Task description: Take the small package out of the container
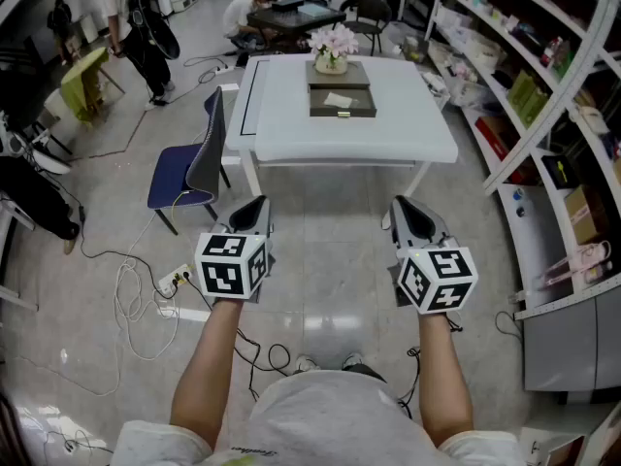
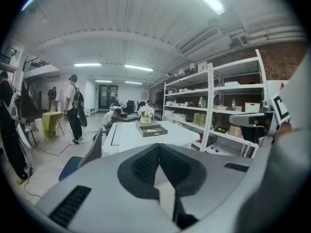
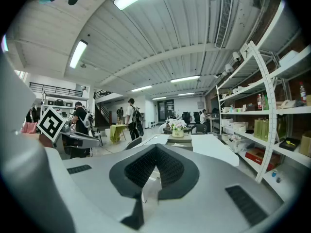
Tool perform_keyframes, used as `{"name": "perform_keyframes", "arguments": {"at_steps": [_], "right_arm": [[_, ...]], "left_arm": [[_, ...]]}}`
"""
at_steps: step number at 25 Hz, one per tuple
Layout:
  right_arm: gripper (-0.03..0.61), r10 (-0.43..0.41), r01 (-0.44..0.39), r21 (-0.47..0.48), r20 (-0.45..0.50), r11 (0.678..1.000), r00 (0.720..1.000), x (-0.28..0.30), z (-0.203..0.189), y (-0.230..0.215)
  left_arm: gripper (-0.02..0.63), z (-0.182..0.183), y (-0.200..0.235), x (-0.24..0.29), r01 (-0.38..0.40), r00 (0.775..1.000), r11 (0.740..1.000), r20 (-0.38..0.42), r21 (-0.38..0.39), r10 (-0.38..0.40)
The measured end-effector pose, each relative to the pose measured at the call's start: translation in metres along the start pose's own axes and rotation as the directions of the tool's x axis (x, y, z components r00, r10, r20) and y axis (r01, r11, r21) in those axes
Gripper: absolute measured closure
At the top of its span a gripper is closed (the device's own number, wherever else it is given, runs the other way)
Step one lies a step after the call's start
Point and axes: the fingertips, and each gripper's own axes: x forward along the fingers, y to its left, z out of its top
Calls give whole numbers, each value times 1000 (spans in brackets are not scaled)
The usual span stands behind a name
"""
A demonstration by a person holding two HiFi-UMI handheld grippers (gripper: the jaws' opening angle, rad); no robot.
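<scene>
Nearest the head camera, a grey shirt [image 1: 330, 420] and two bare forearms [image 1: 209, 357] are seen from above, with a tool held out in each hand over a tiled floor [image 1: 330, 260]. The left tool [image 1: 256, 210] is shown in its own view with its jaws closed together and nothing between them. The right tool [image 1: 408, 210] is likewise closed and empty. Both are pointed slightly downward and are held side by side, apart from each other. Well ahead of the tool tips, and roughly midway between the lines along which the two tools point, a white counter [image 1: 291, 129] is placed. On it a dark, flat container [image 1: 342, 105] is set, with a vase of pale flowers [image 1: 332, 45] just beyond it. A small pale item lying in the container is taken to be the small package [image 1: 338, 99], though it is too small for detail to be made out. A blue chair [image 1: 184, 173] is placed ahead and to the left of the left tool, loose cables [image 1: 146, 289] are spread on the floor beside it, and shelves [image 1: 543, 85] are ranged to the right of the right tool. The task is judged not yet begun, with only the approach in hand. For the next move, the counter would need to be reached, then one tool opened, lowered around the package and closed on it before it is lifted clear.
</scene>
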Motion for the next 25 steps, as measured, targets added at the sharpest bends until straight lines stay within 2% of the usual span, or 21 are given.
{"name": "perform_keyframes", "arguments": {"at_steps": [14, 25], "right_arm": [[562, -21, 21, -2, -4, 1000, 1000, 56, -1, -7], [512, 14, -13, 21, -11, 1000, 1000, 130, 1, -54]], "left_arm": [[609, -2, 23, 43, 27, 999, 1000, -28, 3, -26], [609, 16, 39, 114, -12, 999, 1000, -38, 1, 12]]}}
